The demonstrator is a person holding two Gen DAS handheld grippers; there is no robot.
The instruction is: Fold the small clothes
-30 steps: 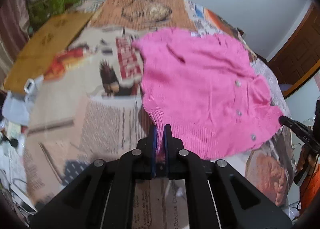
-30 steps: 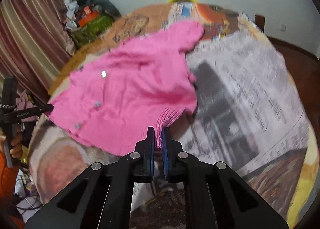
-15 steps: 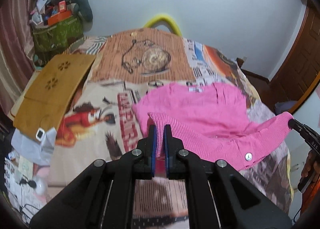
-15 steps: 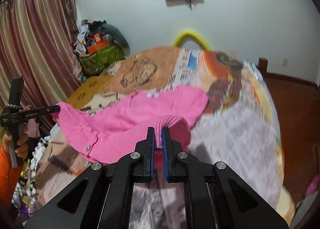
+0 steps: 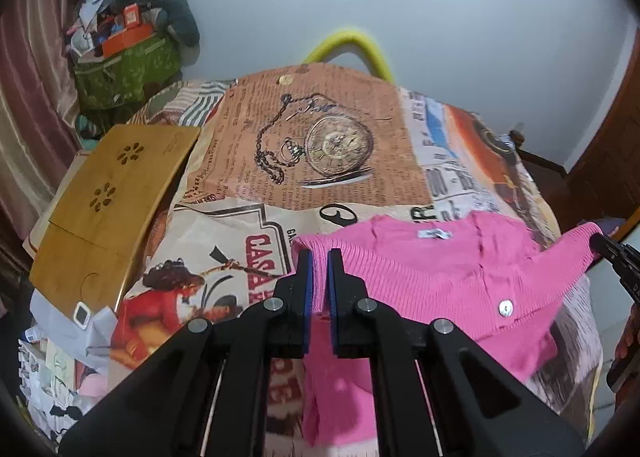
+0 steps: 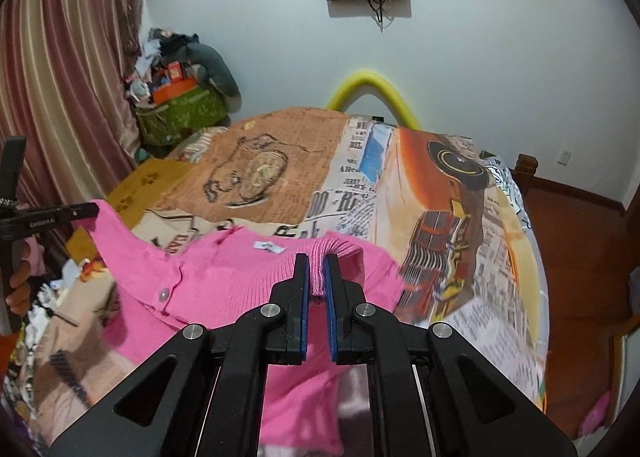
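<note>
A pink knitted cardigan [image 5: 432,277] with small pale buttons hangs lifted above the bed, its ribbed hem stretched between both grippers. My left gripper [image 5: 319,257] is shut on one hem corner. My right gripper [image 6: 316,261] is shut on the other hem corner of the cardigan [image 6: 224,285]. The right gripper's tip [image 5: 612,253] shows at the right edge of the left wrist view, and the left gripper's tip [image 6: 76,211] shows at the left of the right wrist view. The collar end with a white label [image 6: 269,246] lies on the bed.
The bed [image 5: 320,145] has a printed cover with a pocket-watch picture. A wooden lap tray [image 5: 112,193] lies on its left side. A green bag with clutter [image 5: 124,65] stands at the far left by a curtain. A yellow foam arc [image 6: 372,93] stands behind the bed.
Both grippers have risen and carried the cardigan's hem up and toward the collar. The cardigan lay flat a second ago; now its lower half hangs lifted over the upper half.
</note>
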